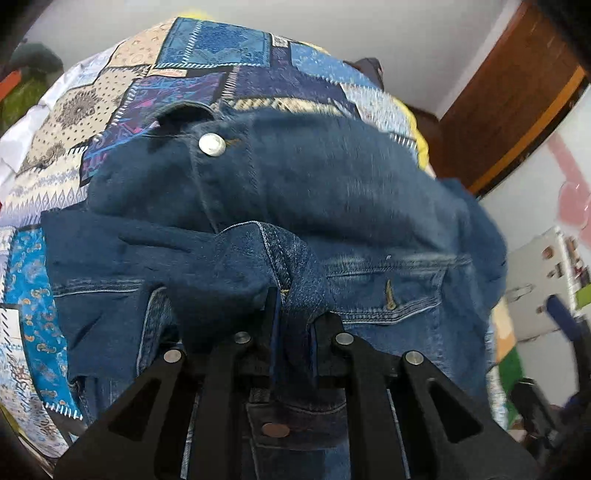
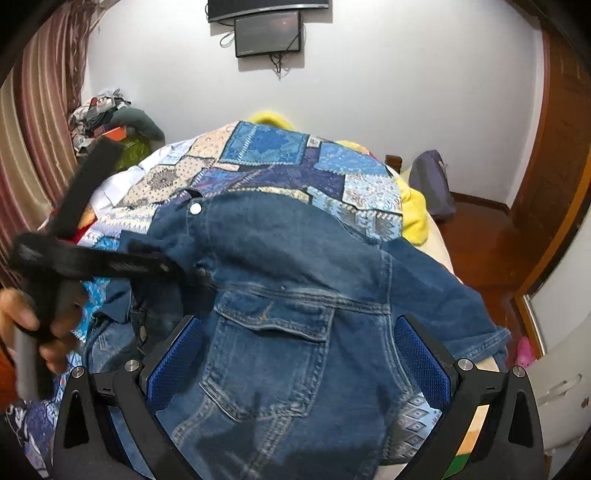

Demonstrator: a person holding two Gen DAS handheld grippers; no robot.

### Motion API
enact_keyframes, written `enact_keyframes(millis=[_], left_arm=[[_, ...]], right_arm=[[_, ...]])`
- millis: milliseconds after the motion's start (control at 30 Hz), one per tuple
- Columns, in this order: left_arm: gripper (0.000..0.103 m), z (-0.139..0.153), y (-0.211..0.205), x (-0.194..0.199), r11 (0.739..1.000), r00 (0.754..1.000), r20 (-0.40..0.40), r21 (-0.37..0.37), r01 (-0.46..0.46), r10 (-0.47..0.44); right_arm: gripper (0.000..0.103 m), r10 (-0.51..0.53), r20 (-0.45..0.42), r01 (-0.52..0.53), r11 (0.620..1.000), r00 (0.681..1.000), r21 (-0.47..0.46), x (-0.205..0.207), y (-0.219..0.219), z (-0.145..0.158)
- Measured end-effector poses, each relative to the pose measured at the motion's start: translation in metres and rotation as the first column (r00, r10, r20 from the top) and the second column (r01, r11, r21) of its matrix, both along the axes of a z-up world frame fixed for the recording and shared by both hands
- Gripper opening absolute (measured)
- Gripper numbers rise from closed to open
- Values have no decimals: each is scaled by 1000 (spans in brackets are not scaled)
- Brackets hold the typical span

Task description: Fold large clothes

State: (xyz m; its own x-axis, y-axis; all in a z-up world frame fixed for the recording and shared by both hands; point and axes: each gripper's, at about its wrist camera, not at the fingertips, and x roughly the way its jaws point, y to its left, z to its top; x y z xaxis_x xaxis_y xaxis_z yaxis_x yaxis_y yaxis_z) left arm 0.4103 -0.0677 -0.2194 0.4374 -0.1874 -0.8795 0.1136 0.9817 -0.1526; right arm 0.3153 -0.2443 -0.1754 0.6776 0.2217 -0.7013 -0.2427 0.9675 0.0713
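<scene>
A dark blue denim jacket [image 1: 295, 177] lies crumpled on a bed with a blue and cream patchwork cover [image 1: 110, 96]. My left gripper [image 1: 293, 310] is shut on a bunched fold of the jacket's denim, with a metal button [image 1: 211, 144] beyond it. In the right wrist view the jacket [image 2: 295, 266] lies with a chest pocket [image 2: 273, 332] facing up. My right gripper [image 2: 299, 354] is open, its blue pads either side of the pocket area, just above the cloth. The left gripper [image 2: 192, 271] shows at the left, held by a hand, its tip at the jacket.
A pile of clothes [image 2: 107, 114] sits at the far left by striped curtains. A yellow blanket [image 2: 413, 210] lies on the bed's right side. A dark bag [image 2: 432, 181] stands on the floor by the wooden door [image 2: 554, 147]. A screen [image 2: 267, 31] hangs on the white wall.
</scene>
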Motion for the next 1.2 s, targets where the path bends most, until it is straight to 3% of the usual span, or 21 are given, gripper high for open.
enact_keyframes(millis=[100, 233, 267, 300, 367, 467, 567, 733, 833, 900, 1000, 1200], left_arm=[[16, 6, -9, -11, 997, 999, 41, 77, 32, -36], [27, 25, 13, -23, 997, 997, 72, 72, 35, -40], [34, 31, 23, -25, 998, 997, 72, 56, 28, -33], [49, 36, 37, -28, 999, 997, 77, 28, 17, -19], [70, 44, 63, -35, 1000, 994, 102, -9, -27, 28], [71, 52, 99, -45, 995, 985, 148, 11, -94, 92], [71, 44, 133, -51, 987, 981, 133, 57, -148, 140], [71, -4, 175, -64, 974, 980, 26, 100, -201, 199], [71, -36, 182, -70, 974, 980, -26, 118, -192, 196], [71, -55, 181, -71, 976, 981, -53, 123, -179, 187], [71, -78, 171, -69, 981, 983, -90, 119, -150, 161], [71, -77, 150, -61, 988, 990, -61, 99, -121, 128]], right_arm=[[103, 18, -36, -18, 1000, 999, 5, 2, -1, -6], [103, 63, -102, -57, 997, 993, 57, 9, 9, -16], [103, 82, -123, -73, 994, 989, 81, 12, 16, -18], [103, 99, -138, -86, 992, 985, 95, 13, 22, -20], [103, 142, -171, -122, 984, 975, 127, 18, 36, -24], [103, 194, -200, -168, 976, 960, 139, 21, 61, -29], [103, 246, -229, -222, 967, 942, 122, 27, 90, -40], [102, 271, -295, -259, 963, 917, 79, 39, 122, -64], [101, 296, -342, -276, 955, 892, 106, 45, 134, -76], [95, 306, -366, -277, 952, 879, 131, 50, 139, -83], [85, 267, -383, -235, 963, 884, 129, 61, 139, -90], [48, 235, -341, -204, 971, 910, 126, 67, 136, -81]])
